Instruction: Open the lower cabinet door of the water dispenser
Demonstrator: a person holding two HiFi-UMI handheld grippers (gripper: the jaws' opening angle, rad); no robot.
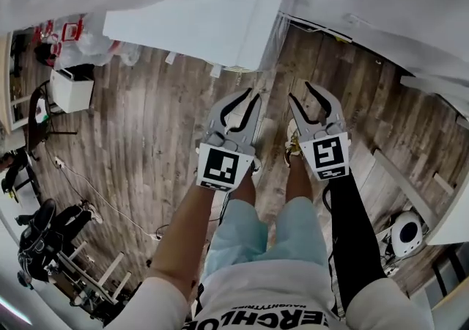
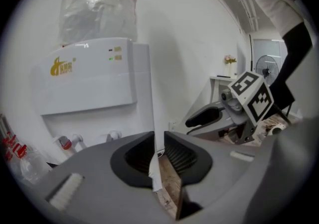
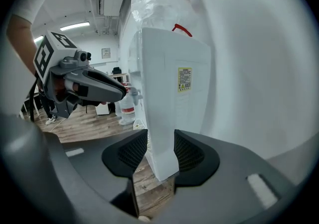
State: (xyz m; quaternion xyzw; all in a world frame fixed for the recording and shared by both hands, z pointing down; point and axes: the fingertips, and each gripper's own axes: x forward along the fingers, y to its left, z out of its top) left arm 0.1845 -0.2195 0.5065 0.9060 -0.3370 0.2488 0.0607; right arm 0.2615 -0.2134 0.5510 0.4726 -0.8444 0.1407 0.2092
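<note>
The white water dispenser [image 1: 205, 24] stands against the wall ahead of me, with a plastic-wrapped bottle [image 2: 99, 4] on top and red and white taps [image 2: 70, 142] below its front panel. Its lower cabinet door is hidden behind my left gripper's body in the left gripper view. My left gripper [image 1: 250, 95] hangs over the floor in front of the dispenser, shut with nothing in it. My right gripper [image 1: 302, 94] is beside it, open and empty. Past its jaws shows the dispenser's side [image 3: 174, 98] with a yellow label. Neither gripper touches the dispenser.
Wood floor lies below, with my legs and shoes under the grippers. A small white box [image 1: 72, 88] and a black chair [image 1: 37, 237] are at the left, a cable runs across the floor, and a round white appliance [image 1: 407, 233] sits at the right. A fan [image 2: 269, 66] stands farther off.
</note>
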